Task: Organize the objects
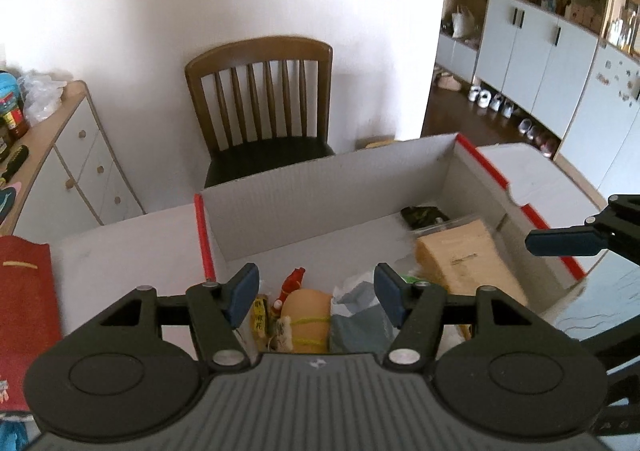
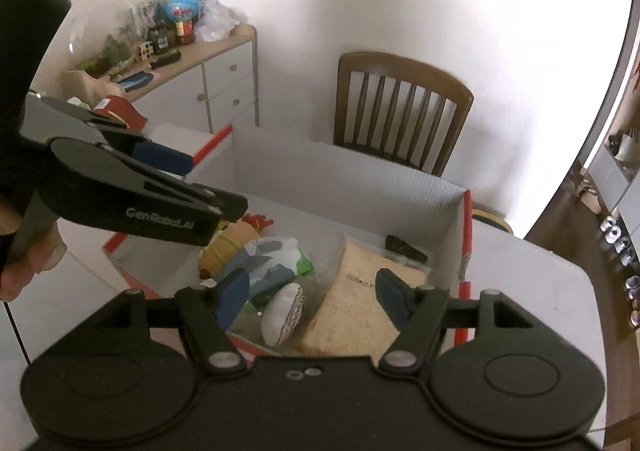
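The sorting looks well along, as far as one can judge: several things already lie in the white cardboard box (image 2: 400, 187) with red edges, and neither tool carries anything. The left gripper (image 1: 316, 293) hangs over the box's near end, jaws apart and empty; the right gripper (image 2: 308, 297) does the same — nothing between its pads. Below and ahead of the left gripper sit a tan plush toy (image 1: 306, 317) tied with yellow cord and a crumpled grey-blue bag (image 1: 360, 321). Under the right gripper lie a brown bread-shaped pad (image 2: 356, 307) and a small white pouch (image 2: 282, 315); beyond them, a dark item (image 2: 404, 247) in the far corner. What remains outside the box I cannot tell — perhaps the red bag (image 1: 24, 303) left of the left gripper.
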Tool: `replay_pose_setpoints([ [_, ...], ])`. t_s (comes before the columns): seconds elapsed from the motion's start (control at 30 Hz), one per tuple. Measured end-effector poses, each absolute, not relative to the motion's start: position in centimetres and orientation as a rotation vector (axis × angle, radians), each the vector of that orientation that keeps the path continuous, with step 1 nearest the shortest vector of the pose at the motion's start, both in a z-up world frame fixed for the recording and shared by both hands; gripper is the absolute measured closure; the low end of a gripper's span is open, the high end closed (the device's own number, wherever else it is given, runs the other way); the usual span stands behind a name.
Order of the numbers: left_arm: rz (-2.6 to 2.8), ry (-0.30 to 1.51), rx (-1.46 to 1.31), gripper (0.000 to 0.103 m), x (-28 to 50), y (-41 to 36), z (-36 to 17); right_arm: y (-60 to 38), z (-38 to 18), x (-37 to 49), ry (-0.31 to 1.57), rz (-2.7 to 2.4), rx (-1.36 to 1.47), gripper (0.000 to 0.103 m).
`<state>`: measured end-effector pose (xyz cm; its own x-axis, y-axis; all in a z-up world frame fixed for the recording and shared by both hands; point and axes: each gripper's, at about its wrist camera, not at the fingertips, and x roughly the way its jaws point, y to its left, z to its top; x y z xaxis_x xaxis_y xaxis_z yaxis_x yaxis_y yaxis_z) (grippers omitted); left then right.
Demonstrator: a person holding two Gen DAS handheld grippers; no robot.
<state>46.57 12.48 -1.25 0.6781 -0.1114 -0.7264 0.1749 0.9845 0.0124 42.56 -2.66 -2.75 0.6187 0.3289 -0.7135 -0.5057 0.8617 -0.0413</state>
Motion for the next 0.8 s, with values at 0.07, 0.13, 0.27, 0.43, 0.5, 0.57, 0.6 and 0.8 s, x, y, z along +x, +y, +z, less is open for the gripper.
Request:
replay_pose_setpoints([
  [0.07, -0.155, 0.803, 0.074, 0.041, 45.6, 12.6, -0.7, -2.9, -2.2, 41.8, 0.754, 0.488, -0.251, 0.034],
  [0.13, -0.153, 0.794, 0.068, 0.041, 44.5, 12.7, -0.2, -3.2, -1.8, 41.2, 0.745, 0.489, -0.249, 0.034],
  [0.27, -0.156, 0.777, 0.049, 0.041, 42.5, 12.7, 0.7, -4.0, -0.9, 39.8, 0.73, 0.486, -0.236, 0.034],
  [0.43, -0.142, 0.741, 0.03, 0.041, 39.3, 12.4, 1.8, -4.9, -0.1, 38.1, 0.707, 0.483, -0.214, 0.034],
  [0.5, -0.148, 0.728, 0.03, 0.041, 38.2, 12.2, 2.1, -5.2, 0.2, 37.5, 0.699, 0.481, -0.204, 0.034],
  [0.57, -0.151, 0.719, 0.036, 0.041, 37.0, 11.8, 2.3, -5.4, 0.5, 37.0, 0.694, 0.485, -0.191, 0.034],
  [0.6, -0.155, 0.715, 0.036, 0.041, 36.5, 11.7, 2.4, -5.5, 0.6, 36.7, 0.69, 0.485, -0.187, 0.034],
  [0.8, -0.182, 0.693, 0.016, 0.04, 33.8, 11.0, 3.2, -6.1, 0.8, 34.7, 0.662, 0.505, -0.175, 0.027],
])
